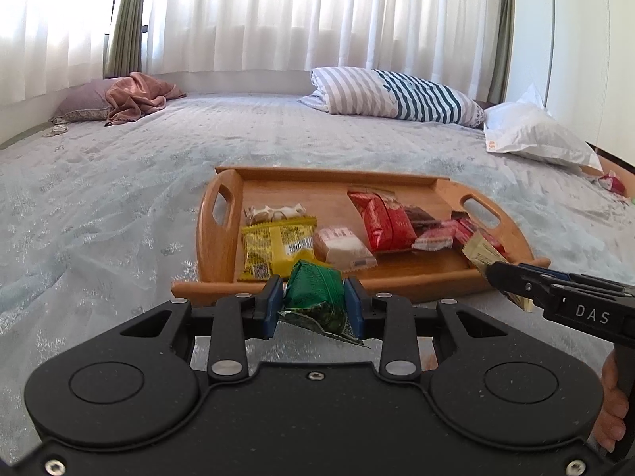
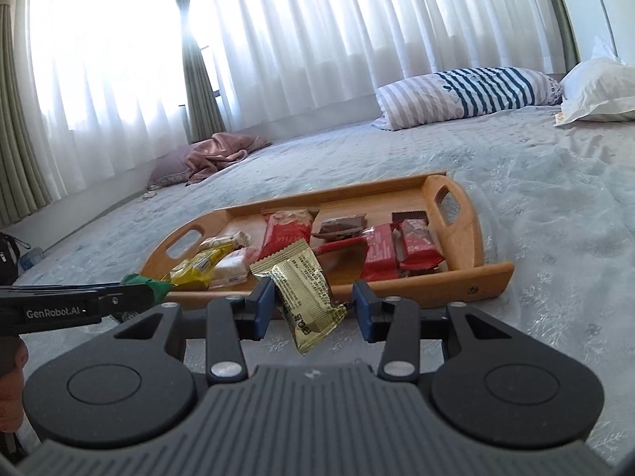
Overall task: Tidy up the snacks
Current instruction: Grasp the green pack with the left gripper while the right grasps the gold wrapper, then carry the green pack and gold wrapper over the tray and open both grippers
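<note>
A wooden tray (image 1: 401, 273) of snacks is sitting on a pale bedspread (image 1: 119, 198). Just short of the tray's near rim, the left gripper (image 1: 313, 301) is pinching a green packet (image 1: 315, 289) between its blue pads. Beside it, over the tray's near right corner, the right gripper (image 2: 313, 305) is holding a gold packet (image 2: 305, 293), tilted, jaws partly spread around it. Red packets (image 1: 381, 218) are lying inside the tray.
</note>
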Tool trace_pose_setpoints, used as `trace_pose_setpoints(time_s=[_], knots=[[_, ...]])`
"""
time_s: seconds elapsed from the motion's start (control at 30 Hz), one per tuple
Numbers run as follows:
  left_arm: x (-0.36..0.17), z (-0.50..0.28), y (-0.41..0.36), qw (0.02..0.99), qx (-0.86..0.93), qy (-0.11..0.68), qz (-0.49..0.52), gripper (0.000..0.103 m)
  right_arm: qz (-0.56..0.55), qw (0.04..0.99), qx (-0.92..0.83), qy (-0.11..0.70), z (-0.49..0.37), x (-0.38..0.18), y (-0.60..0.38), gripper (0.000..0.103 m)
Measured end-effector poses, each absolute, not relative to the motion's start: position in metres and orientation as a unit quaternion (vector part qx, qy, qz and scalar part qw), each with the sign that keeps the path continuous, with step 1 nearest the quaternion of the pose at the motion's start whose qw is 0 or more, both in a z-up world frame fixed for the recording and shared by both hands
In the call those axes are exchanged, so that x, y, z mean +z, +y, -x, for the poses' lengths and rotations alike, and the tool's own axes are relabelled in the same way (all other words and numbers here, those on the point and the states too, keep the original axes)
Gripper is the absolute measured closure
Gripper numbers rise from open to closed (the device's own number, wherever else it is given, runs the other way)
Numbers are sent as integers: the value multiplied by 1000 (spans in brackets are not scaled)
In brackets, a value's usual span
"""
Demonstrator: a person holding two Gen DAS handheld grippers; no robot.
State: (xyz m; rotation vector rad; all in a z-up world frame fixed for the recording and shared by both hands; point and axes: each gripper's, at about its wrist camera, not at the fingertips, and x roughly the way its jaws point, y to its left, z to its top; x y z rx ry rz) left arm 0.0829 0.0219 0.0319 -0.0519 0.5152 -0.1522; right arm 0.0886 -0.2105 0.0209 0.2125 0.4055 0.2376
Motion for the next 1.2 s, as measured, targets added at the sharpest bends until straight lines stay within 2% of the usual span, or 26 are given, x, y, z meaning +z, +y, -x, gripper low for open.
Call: trace_pose_setpoints(time_s=[0.63, 0.9, 1.2], knots=[[60, -150, 47, 967, -62, 236, 70, 71, -78, 977, 67, 187, -146, 57, -227, 56], [66, -197, 60, 962, -64, 247, 95, 71, -82, 973, 48, 210, -183, 60, -241, 56], [50, -251, 61, 955, -54, 267, 116, 71, -99, 965, 31, 242, -233, 56, -255, 56]])
